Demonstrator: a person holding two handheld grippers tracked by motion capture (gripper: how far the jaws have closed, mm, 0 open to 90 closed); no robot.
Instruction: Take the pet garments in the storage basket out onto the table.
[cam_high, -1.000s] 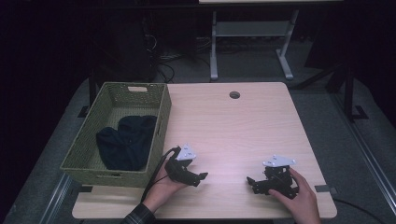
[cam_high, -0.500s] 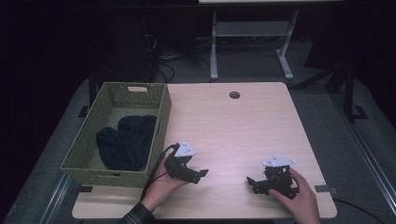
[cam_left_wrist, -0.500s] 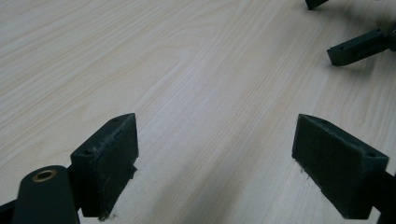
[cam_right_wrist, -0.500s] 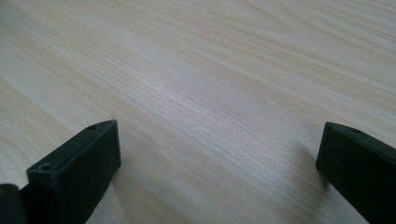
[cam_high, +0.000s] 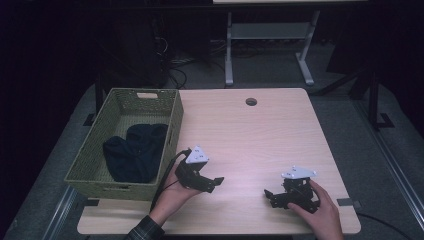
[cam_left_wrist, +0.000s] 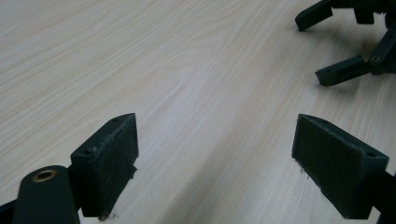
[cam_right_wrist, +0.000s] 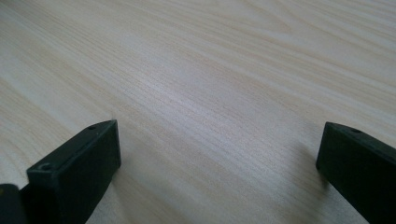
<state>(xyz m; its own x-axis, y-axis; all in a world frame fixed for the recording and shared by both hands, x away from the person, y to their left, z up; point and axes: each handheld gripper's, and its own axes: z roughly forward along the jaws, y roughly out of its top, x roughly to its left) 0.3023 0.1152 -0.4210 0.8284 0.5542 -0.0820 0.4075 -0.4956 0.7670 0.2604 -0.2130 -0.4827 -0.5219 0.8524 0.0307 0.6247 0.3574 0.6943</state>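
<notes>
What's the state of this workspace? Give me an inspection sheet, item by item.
Surface: light wood table, bare apart from the items below; round hole near far edge.
Job's things: green woven basket at table's left, dark cloth inside.
Clutter: nothing seen.
Grippers: left gripper and right gripper low over the table's near edge, jaws open, empty.
Cables: black cable trails from left gripper.
Surroundings: dark room, grey metal stand and floor wires beyond.

Dim lab or office: desk with cable hole, floor cables
</notes>
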